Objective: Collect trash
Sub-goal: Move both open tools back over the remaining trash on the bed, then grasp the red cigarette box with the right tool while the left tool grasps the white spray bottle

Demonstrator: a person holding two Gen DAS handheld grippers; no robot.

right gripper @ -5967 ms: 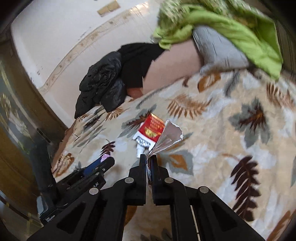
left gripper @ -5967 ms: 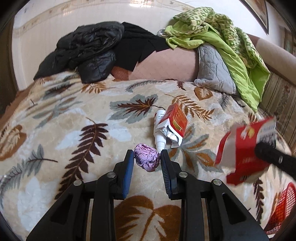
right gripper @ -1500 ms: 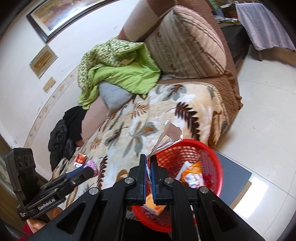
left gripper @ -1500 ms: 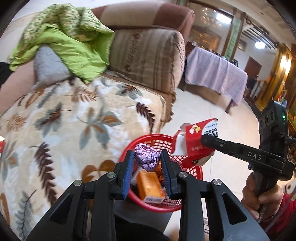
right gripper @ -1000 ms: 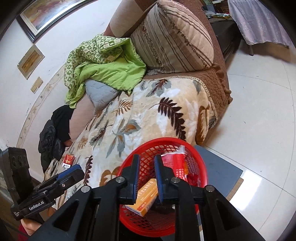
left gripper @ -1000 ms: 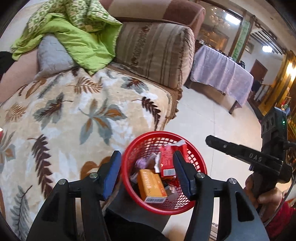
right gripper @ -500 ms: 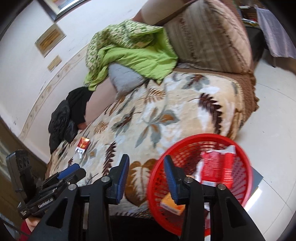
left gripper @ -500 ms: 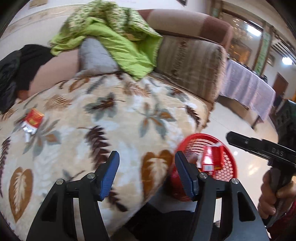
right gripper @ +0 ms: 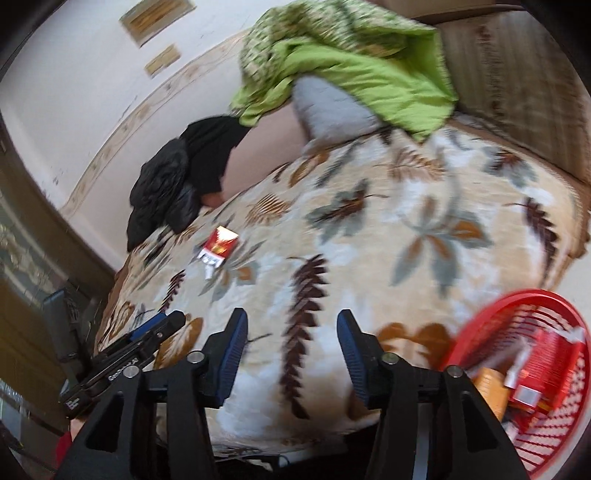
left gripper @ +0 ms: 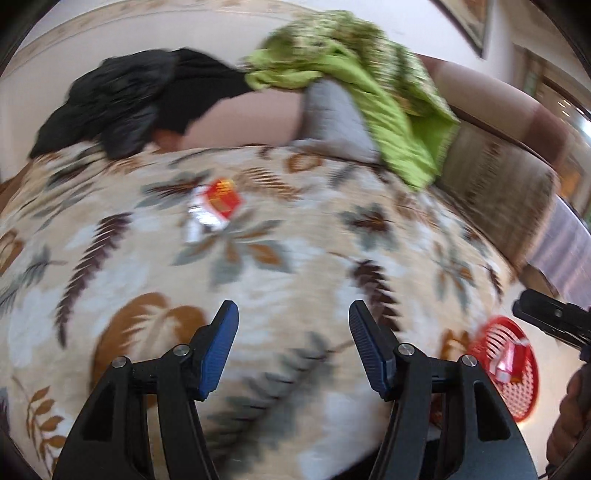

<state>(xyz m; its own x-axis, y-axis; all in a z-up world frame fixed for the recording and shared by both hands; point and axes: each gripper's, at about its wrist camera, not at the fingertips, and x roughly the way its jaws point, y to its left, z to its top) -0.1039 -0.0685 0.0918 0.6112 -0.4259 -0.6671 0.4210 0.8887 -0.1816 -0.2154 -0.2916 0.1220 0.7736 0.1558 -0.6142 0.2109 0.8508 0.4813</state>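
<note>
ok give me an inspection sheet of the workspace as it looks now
Surface: leaf-print blanket spread over the sofa seat; both views are motion-blurred.
Job's things: red packet lies on the blanket, with something white beside it that is too blurred to name. Red basket stands off the sofa's edge and holds a red carton and an orange box.
Clutter: black jacket, green quilt and grey pillow along the sofa back.
Grippers: left gripper and right gripper both have jaws open and hold nothing.
Cables: nothing seen.
Surroundings: pale wall with framed pictures, striped sofa cushion.
</note>
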